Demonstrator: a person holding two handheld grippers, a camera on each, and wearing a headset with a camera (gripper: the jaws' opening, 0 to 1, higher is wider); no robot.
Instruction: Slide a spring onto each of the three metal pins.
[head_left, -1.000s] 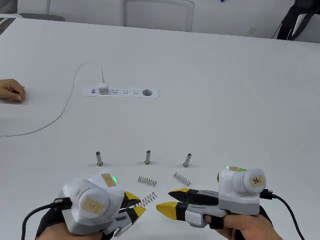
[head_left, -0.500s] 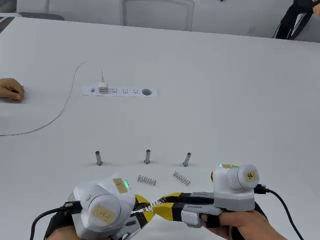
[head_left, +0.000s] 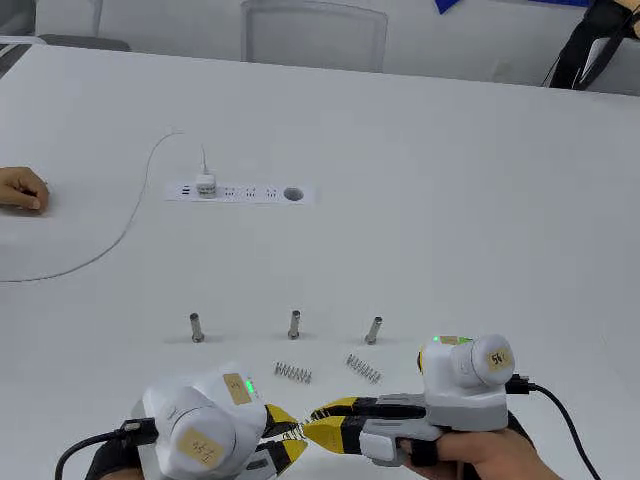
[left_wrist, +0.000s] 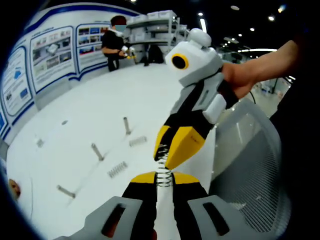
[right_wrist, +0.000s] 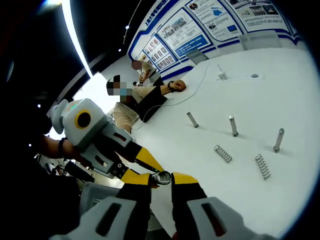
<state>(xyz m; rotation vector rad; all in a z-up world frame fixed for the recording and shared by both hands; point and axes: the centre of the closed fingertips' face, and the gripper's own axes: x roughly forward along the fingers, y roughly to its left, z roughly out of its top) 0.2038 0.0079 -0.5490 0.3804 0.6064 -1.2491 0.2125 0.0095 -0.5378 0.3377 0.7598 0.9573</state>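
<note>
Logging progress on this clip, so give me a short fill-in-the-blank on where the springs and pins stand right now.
1. ___ loose springs lie on the table in front of the pins.
2. Of the three upright pins, ___ carries a spring yet.
3. The left gripper and the right gripper each clamp one end of the same ___.
Missing words: two; none; spring.

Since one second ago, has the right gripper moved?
Yes. The right gripper has shifted left, its jaws now nearer below the middle pin, meeting the left gripper at the spring.
</note>
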